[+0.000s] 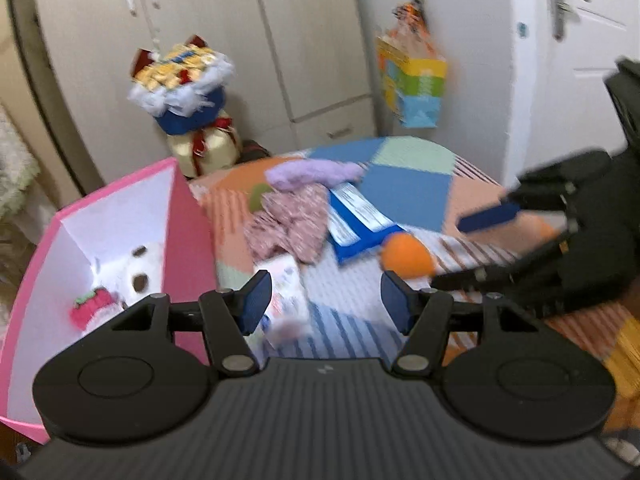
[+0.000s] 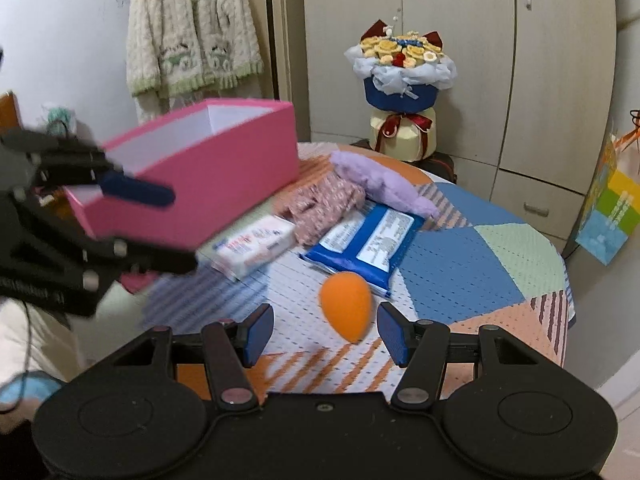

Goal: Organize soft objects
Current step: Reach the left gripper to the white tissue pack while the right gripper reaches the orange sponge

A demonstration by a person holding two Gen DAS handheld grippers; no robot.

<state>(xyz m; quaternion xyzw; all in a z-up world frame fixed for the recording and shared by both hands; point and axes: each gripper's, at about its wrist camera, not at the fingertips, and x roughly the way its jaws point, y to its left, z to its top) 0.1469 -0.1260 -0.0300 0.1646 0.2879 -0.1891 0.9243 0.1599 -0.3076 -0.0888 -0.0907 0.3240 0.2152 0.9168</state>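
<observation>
Between the wide-open fingers of your right hand-held gripper (image 2: 325, 334), an orange egg-shaped sponge (image 2: 346, 305) lies on the patchwork-covered desk (image 2: 480, 264). Beyond it sit a blue wipes pack (image 2: 364, 240), floral cloth (image 2: 324, 206) and purple plush (image 2: 380, 182). Your left hand-held gripper (image 1: 326, 300), also wide and holding nothing, hovers beside the pink box (image 1: 192, 216).

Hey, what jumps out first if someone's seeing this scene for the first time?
The bright pink box at the left of the patchwork table grabs the eye, with a strawberry plush inside. Next comes the orange egg-shaped sponge, lying just ahead of the open right tool.
</observation>
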